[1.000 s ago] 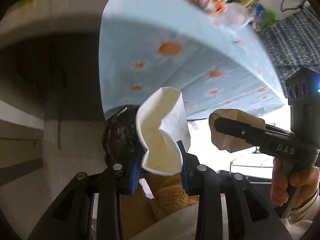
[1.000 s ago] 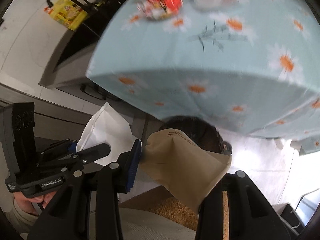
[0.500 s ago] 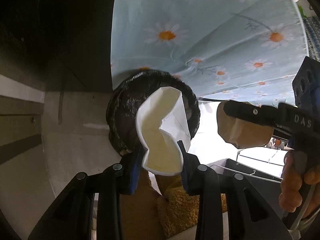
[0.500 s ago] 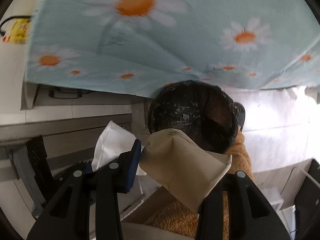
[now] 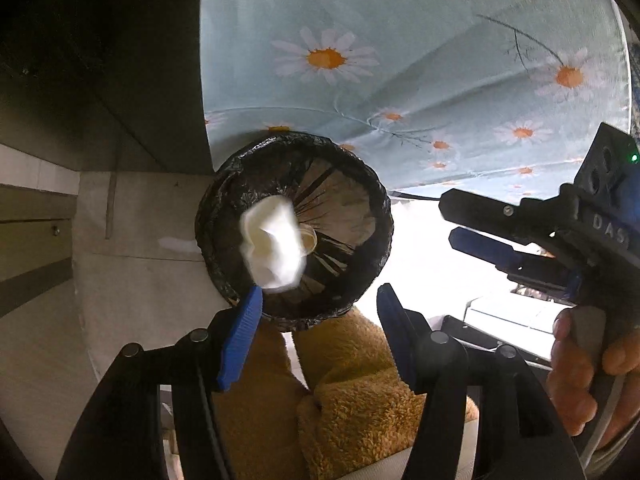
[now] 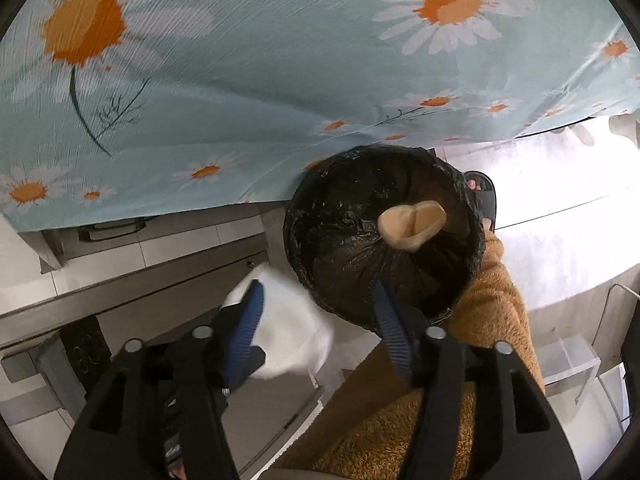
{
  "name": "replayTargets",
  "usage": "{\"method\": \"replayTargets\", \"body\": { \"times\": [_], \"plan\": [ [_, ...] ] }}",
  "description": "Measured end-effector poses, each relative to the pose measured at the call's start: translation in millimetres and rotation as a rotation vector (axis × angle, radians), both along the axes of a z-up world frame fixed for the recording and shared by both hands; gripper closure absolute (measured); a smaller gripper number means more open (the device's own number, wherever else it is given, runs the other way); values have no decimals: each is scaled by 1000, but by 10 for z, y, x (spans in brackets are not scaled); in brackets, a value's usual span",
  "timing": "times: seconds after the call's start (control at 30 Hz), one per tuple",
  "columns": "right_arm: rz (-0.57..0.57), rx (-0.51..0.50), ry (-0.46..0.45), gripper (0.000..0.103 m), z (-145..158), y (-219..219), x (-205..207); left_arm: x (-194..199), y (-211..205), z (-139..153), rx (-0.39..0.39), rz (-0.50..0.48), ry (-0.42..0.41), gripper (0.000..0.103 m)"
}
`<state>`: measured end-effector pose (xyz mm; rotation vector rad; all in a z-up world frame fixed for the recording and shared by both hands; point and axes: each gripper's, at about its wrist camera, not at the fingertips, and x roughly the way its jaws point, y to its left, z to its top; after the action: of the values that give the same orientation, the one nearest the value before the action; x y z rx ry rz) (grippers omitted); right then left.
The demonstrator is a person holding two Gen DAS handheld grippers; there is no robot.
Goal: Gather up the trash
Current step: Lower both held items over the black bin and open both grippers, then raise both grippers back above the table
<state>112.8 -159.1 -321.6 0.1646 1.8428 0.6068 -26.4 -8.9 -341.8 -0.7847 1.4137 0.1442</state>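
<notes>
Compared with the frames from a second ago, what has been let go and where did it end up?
Both grippers opened. The left gripper released the white paper cup, now blurred in mid-fall over the black-lined bin. The right gripper released the tan paper cup, which is now down inside the bin. The bin under the daisy tablecloth and the person's orange fleece clothing stayed put.

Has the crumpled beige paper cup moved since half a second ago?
Yes. The beige paper cup has left the right hand-held gripper, whose jaws now stand open, and dropped into the black-lined round trash bin.
</notes>
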Motion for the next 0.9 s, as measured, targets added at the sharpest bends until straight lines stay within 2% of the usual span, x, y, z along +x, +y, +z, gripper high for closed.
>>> {"method": "replayTargets", "body": {
  "times": [0.4, 0.63, 0.9],
  "plan": [
    [-18, -4, -17, 43, 137, -178, 115, -29, 8, 55, 5, -4, 15, 45],
    [-19, -4, -29, 43, 272, -269, 128, -29, 61, 311, 33, -15, -29, 45],
    [2, 33, -82, 43, 671, -297, 112, 51, 148, 766, 74, -14, -138, 45]
  ]
}}
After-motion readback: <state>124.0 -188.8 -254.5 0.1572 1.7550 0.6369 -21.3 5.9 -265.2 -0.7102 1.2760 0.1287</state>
